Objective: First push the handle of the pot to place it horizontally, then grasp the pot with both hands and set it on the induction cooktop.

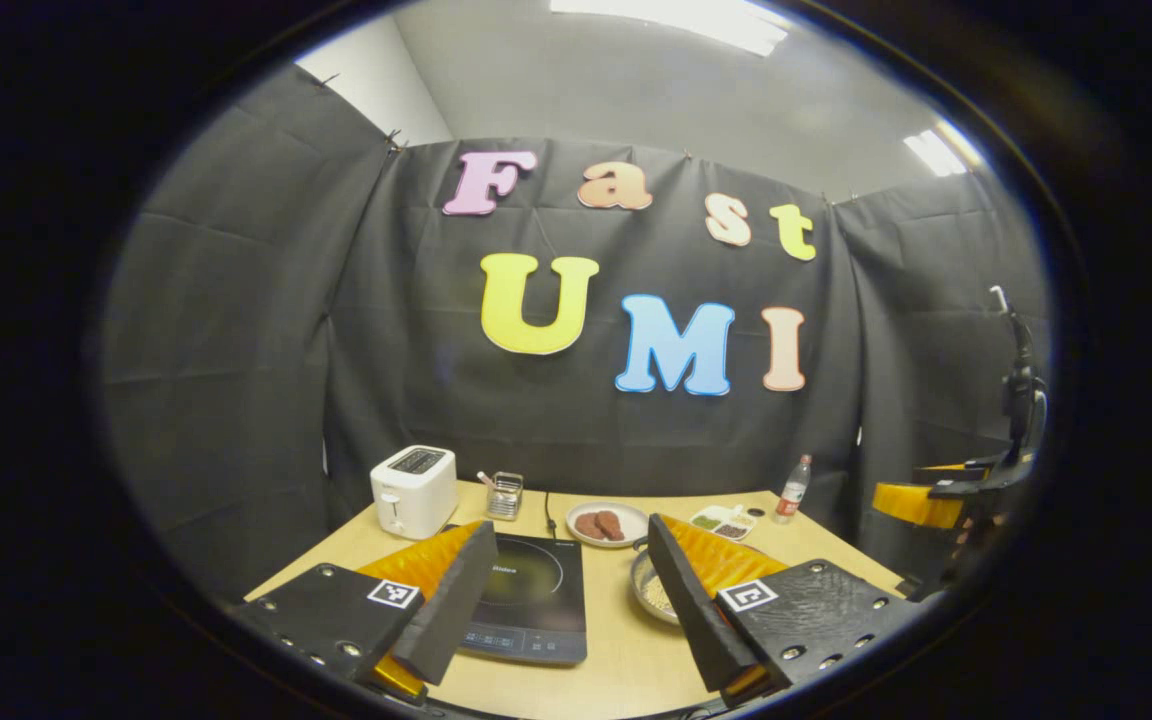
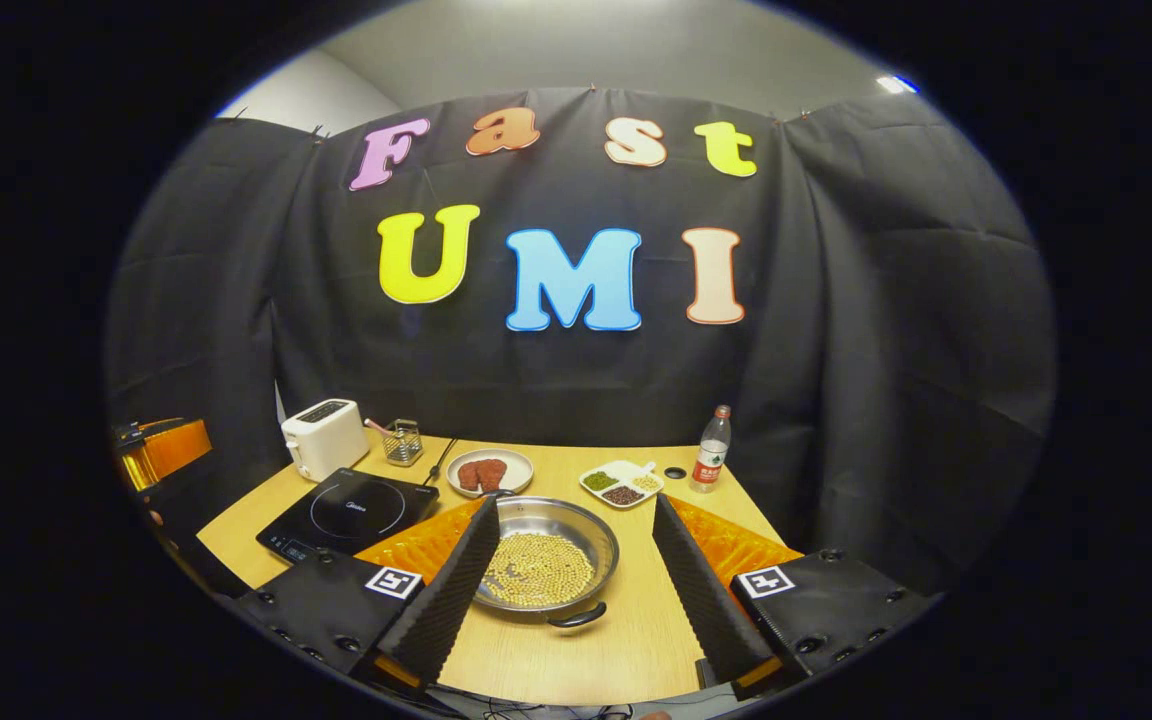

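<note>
the right gripper (image 2: pixel 568 585) is held wide open above the table (image 2: pixel 626 640), with the pot (image 2: pixel 546 568) of yellow beans seen between its fingers and untouched, while the left gripper (image 1: pixel 569 600) is also spread open, and the induction cooktop (image 1: pixel 528 600) is seen between its fingers, just beside the pot.

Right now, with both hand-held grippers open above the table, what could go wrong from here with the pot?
1. The pot is an open, lidless pan holding loose yellow beans; tilting it in a two-handed lift would likely spill them.
2. Its handles, one near and one far, look small and thin, so wide foam fingers may slip.
3. The plate of meat sits just behind the pot; pushing a handle could nudge it.
</note>
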Demonstrator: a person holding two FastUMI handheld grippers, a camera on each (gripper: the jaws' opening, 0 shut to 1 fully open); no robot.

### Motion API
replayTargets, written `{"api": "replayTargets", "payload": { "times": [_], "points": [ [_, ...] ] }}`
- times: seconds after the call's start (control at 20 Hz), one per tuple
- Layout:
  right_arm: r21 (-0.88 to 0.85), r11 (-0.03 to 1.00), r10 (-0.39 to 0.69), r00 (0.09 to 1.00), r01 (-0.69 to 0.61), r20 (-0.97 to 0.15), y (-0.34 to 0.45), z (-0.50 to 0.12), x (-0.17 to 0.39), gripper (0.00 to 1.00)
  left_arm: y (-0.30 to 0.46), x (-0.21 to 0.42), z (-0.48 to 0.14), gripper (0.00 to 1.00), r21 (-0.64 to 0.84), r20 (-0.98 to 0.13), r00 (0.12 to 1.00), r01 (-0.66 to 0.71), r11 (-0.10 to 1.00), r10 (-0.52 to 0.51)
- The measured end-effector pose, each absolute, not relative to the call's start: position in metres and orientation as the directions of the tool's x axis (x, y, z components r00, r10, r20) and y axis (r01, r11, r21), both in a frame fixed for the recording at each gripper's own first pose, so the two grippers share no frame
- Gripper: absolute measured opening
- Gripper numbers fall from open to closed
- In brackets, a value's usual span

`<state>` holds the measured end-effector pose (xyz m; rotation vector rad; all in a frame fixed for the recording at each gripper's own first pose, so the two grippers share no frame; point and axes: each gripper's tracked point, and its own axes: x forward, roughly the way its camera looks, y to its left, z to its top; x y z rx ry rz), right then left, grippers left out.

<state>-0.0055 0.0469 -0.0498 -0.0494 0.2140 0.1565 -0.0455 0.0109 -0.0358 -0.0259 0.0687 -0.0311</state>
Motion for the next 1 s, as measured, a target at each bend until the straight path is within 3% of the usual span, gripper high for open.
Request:
{"api": "replayTargets", "payload": {
  "times": [0.15,0.2,0.4,0.45,0.5,0.55,0.6,0.65,0.7,0.75,0.85,1.0],
  "points": [
    [-0.033,0.974,0.203,0.927,-0.225,-0.314,0.067,-0.069,0.007,0.99,0.021,-0.054,-0.040,0.88,-0.027,-0.085,0.996,0.013,1.000,-0.015],
    [-0.044,0.969,0.213,0.912,-0.243,-0.351,0.070,-0.080,0.010,0.97,0.024,-0.057,-0.042,0.93,-0.027,-0.087,0.996,0.007,1.000,-0.010],
    [-0.049,0.940,0.271,0.830,-0.336,-0.488,0.093,-0.121,0.013,0.77,0.040,-0.067,-0.057,0.92,-0.047,-0.113,0.993,-0.029,0.998,0.024],
    [-0.047,0.934,0.279,0.807,-0.353,-0.520,0.097,-0.132,0.013,0.60,0.042,-0.070,-0.060,0.92,-0.056,-0.122,0.992,-0.036,0.998,0.029],
    [-0.046,0.929,0.281,0.782,-0.366,-0.556,0.102,-0.143,0.012,0.53,0.044,-0.074,-0.064,0.88,-0.065,-0.129,0.991,-0.042,0.997,0.033],
    [-0.039,0.926,0.282,0.756,-0.376,-0.591,0.105,-0.155,0.010,0.41,0.047,-0.076,-0.066,0.92,-0.069,-0.135,0.990,-0.048,0.996,0.039],
    [-0.024,0.920,0.292,0.728,-0.390,-0.620,0.108,-0.164,0.007,0.37,0.050,-0.079,-0.068,0.92,-0.068,-0.140,0.989,-0.056,0.996,0.046],
    [-0.021,0.914,0.298,0.708,-0.404,-0.640,0.111,-0.172,0.006,0.25,0.053,-0.079,-0.071,0.88,-0.068,-0.147,0.988,-0.061,0.996,0.050],
    [-0.031,0.909,0.296,0.696,-0.416,-0.654,0.112,-0.180,0.007,0.18,0.053,-0.080,-0.075,0.93,-0.066,-0.160,0.986,-0.061,0.996,0.049],
    [-0.028,0.896,0.313,0.674,-0.443,-0.669,0.116,-0.188,0.007,0.05,0.052,-0.079,-0.080,0.93,-0.062,-0.177,0.983,-0.058,0.996,0.047],
    [-0.014,0.880,0.329,0.630,-0.475,-0.704,0.123,-0.215,0.014,0.02,0.052,-0.077,-0.085,0.88,-0.039,-0.196,0.979,-0.063,0.997,0.054],
    [0.037,0.848,0.367,0.537,-0.528,-0.760,0.127,-0.242,0.010,0.02,0.048,-0.071,-0.092,0.93,0.000,-0.221,0.971,-0.088,0.996,0.086]
  ]
}}
